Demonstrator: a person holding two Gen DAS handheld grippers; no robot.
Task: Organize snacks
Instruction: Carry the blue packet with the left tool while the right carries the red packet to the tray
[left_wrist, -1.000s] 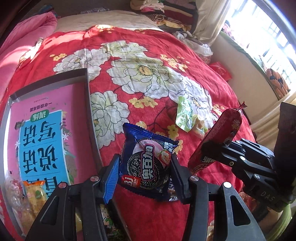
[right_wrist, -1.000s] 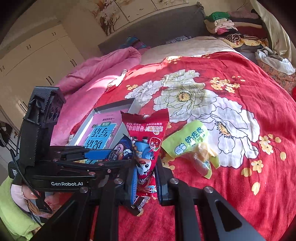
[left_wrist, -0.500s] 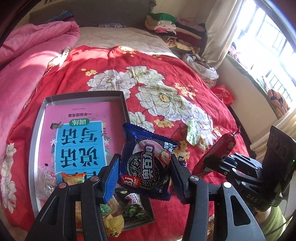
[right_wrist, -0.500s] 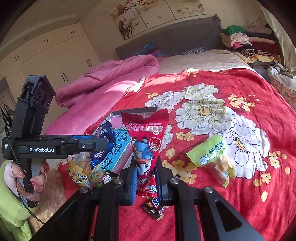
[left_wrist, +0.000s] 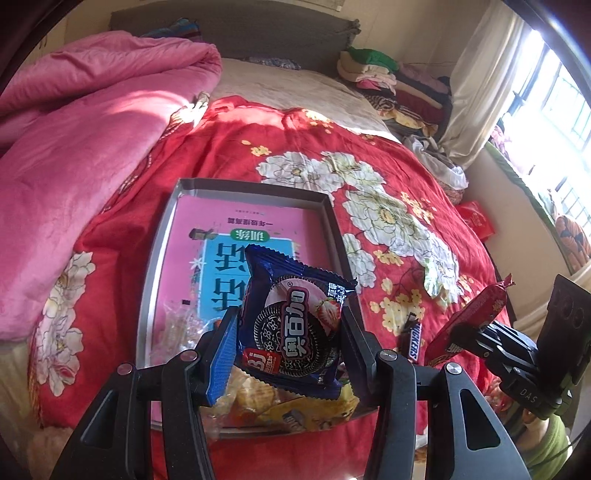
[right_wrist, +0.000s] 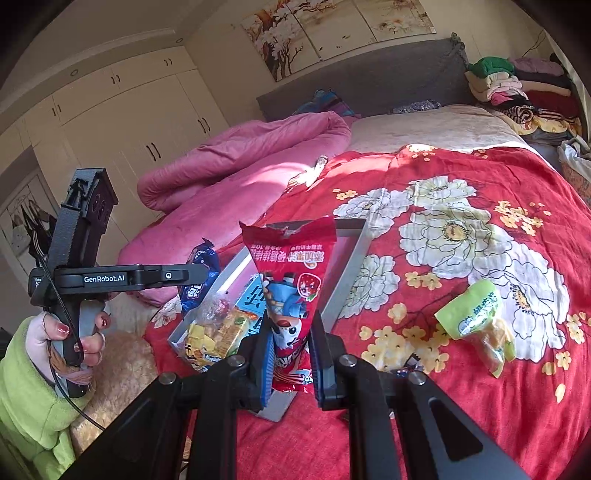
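Observation:
My left gripper (left_wrist: 288, 343) is shut on a blue Oreo packet (left_wrist: 295, 325) and holds it above the near end of the grey tray (left_wrist: 258, 190). The tray lies on the red floral bedspread, with a pink book (left_wrist: 207, 236) and several snack packets (left_wrist: 295, 406) in it. My right gripper (right_wrist: 290, 354) is shut on a tall red snack packet (right_wrist: 291, 280), over the tray's near corner (right_wrist: 347, 273). In the right wrist view the left gripper (right_wrist: 199, 275) shows at left, held by a hand (right_wrist: 55, 332). A green packet (right_wrist: 476, 314) and a Snickers bar (left_wrist: 413, 341) lie on the bedspread.
A pink quilt (left_wrist: 92, 129) is piled along the left of the bed. Folded clothes (left_wrist: 388, 81) are stacked at the far right by the curtain. A small red packet (left_wrist: 476, 219) lies at the bed's right edge. White wardrobes (right_wrist: 129, 118) stand behind.
Both grippers have drawn back and risen with their packets. The whole tray now shows in the left wrist view, and the Oreo packet hangs over its near end instead of beside it.

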